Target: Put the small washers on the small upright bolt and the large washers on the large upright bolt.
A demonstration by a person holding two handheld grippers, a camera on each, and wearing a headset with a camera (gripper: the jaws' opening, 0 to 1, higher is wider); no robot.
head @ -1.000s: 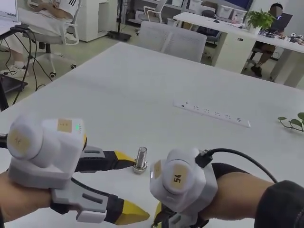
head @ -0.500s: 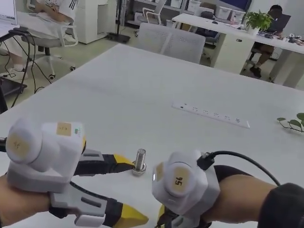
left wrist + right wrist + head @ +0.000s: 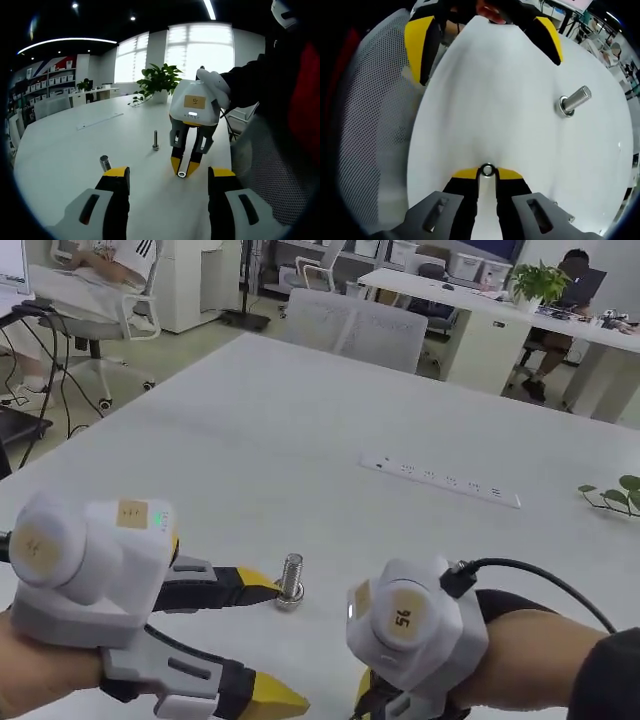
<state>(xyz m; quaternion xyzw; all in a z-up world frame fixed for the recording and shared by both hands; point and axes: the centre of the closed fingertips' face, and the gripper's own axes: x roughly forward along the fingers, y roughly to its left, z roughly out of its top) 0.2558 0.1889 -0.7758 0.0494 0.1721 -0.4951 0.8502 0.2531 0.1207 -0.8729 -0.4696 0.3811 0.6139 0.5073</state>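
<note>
The large upright bolt (image 3: 289, 580) stands on the white table (image 3: 300, 420), just past my left gripper's upper fingertip. My left gripper (image 3: 275, 645) is open and holds nothing; its yellow-tipped jaws (image 3: 169, 175) stand wide apart. Ahead of them my right gripper (image 3: 183, 170) points down at the table, shut on a small washer (image 3: 182, 173). The thin small bolt (image 3: 155, 140) stands behind it, and the large bolt (image 3: 105, 162) is to the left. In the right gripper view the small washer (image 3: 488, 170) sits between the shut tips, with the large bolt (image 3: 574, 100) at the right.
A white power strip (image 3: 440, 480) lies across the middle of the table, and a plant sprig (image 3: 615, 495) is at its right edge. Mesh chairs (image 3: 355, 330) stand at the far side. A mesh chair (image 3: 375, 125) is beside the near table edge.
My right gripper has drifted slightly right and nearer to me with the washer still in it. The left gripper and large bolt have stayed in place.
</note>
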